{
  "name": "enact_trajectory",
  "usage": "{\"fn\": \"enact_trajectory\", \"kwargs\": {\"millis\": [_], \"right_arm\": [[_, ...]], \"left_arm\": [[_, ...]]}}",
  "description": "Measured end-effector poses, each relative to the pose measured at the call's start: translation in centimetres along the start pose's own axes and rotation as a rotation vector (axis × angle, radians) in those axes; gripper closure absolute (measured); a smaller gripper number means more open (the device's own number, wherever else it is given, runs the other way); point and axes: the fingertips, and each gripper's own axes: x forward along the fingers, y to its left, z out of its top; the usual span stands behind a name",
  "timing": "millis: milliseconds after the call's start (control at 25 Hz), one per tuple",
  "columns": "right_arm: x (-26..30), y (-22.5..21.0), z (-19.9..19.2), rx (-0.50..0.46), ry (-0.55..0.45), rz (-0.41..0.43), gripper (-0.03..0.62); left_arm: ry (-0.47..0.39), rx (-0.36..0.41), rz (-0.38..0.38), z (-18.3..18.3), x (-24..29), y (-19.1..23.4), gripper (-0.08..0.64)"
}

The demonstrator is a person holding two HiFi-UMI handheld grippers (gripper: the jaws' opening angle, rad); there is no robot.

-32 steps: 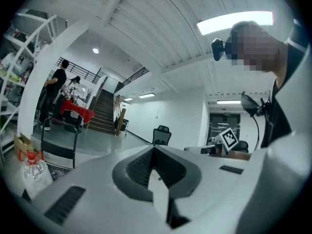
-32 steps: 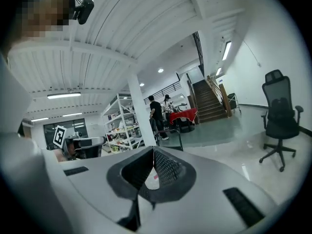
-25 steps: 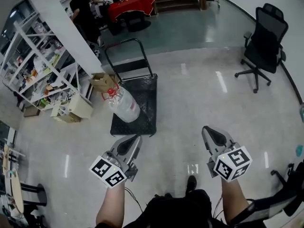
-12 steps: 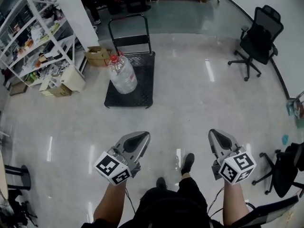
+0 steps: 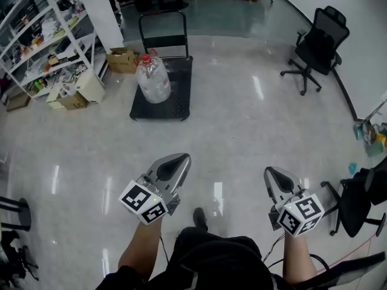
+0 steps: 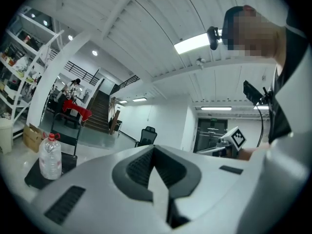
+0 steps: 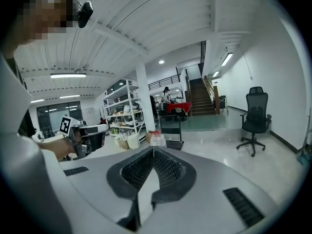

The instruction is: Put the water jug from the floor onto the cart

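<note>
Close by cart: shelving, boxes; chair apart.

No words or numbers can be read anywhere. The left cube and right cube bear only square markers.

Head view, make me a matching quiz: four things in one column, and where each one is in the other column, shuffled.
Things:
1 jug
2 chair
3 shelf
4 open box

Places:
A far left of the view
B standing on the cart
C upper right of the view
D just left of the cart's handle

Pairs: 1-B, 2-C, 3-A, 4-D
</note>
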Motion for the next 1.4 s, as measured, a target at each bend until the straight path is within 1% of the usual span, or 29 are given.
{"fn": "enact_trajectory", "kwargs": {"millis": [120,240,360,480,560,640,720,880,960,1080,1200,1280,1400], "right_arm": [[-3.5,1.9,-2.1,-0.016,-0.004,0.017,0.589],[-8.2,3.3,-4.0,-0.017,-0.031,0.059,0.589],[-14.1,4.9,-6.8,-0.028,-0.039,0.112,0.589],[-20.0,5.9,-10.5,-0.009,-0.022,0.146,0.589],[-23.1,5.5,-12.7,0.018,-0.006,0.141,0.589],[-25.9,5.5,-14.4,0.052,0.006,0.135,0.589],[-28.6,6.6,-15.1,0.061,-0.003,0.149,0.589],[-31.7,8.6,-15.6,0.054,-0.031,0.132,0.589],[-33.0,9.8,-16.4,0.07,-0.039,0.127,0.589],[-34.9,12.0,-18.4,0.066,-0.023,0.144,0.589],[-37.0,15.4,-20.7,0.057,0.009,0.134,0.589],[-37.9,17.7,-21.1,0.039,0.019,0.107,0.589],[-39.8,19.2,-22.8,0.033,0.039,0.064,0.589]], "left_arm": [[-0.006,0.007,0.017,-0.3,-2.8,-3.6,0.569],[-0.011,0.04,0.009,-1.3,-4.8,-9.4,0.571],[0.014,0.052,0.018,-4.0,-6.6,-15.9,0.571],[0.057,0.028,0.056,-7.3,-9.3,-21.6,0.571],[0.084,0.001,0.093,-8.9,-10.9,-24.6,0.571],[0.112,-0.019,0.115,-9.9,-12.5,-27.4,0.571],[0.13,-0.017,0.121,-9.9,-14.4,-30.0,0.571],[0.154,0.014,0.112,-9.7,-18.0,-33.6,0.571],[0.17,0.014,0.097,-10.6,-19.6,-35.3,0.571],[0.165,0.016,0.073,-12.4,-21.5,-37.7,0.571],[0.165,-0.011,0.047,-14.1,-24.7,-38.8,0.571],[0.163,-0.039,0.027,-14.6,-27.1,-38.8,0.571],[0.151,-0.053,-0.013,-16.5,-28.9,-40.3,0.571]]}}
